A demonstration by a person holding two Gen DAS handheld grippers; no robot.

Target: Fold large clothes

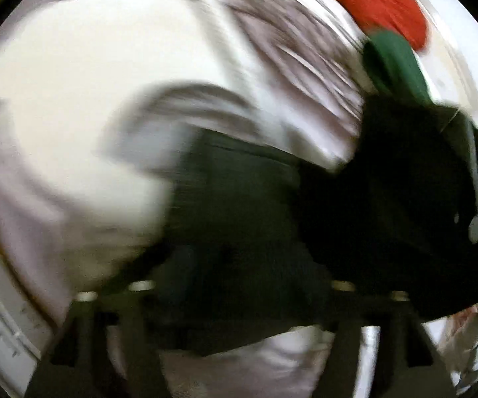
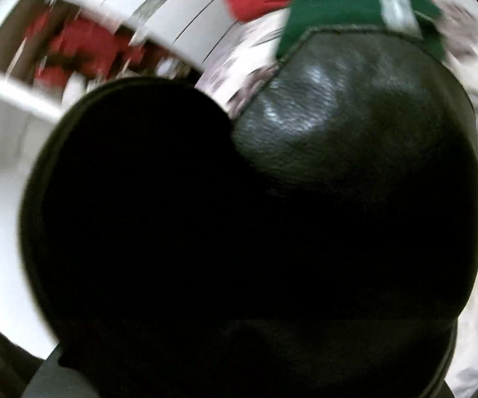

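Black leather-like fabric, one large dark garment (image 2: 355, 139), fills most of the right wrist view, its grained, shiny surface pressed close to the lens with a stitched seam along its upper edge. The same dark garment (image 1: 255, 225) lies bunched across the lower middle of the left wrist view, draped over the front of the left gripper (image 1: 239, 298). Beneath and behind it spreads one pale bed sheet (image 1: 73, 116) with a blurred grey pattern. One red cloth (image 1: 375, 0) sits at the top edge, well beyond the garment. One green piece of clothing (image 1: 394, 63) lies just below the red cloth, touching the dark garment's far edge; in the right wrist view this green piece (image 2: 335, 3) shows a pale stripe. Both views are heavily motion-blurred.

Left gripper: its two dark fingers frame the bottom of the view, with the garment lying over and between them. How far apart the tips stand is hidden by fabric, so I cannot tell whether it grips. Right gripper: its fingers are entirely covered by dark fabric, so its opening cannot be told either.
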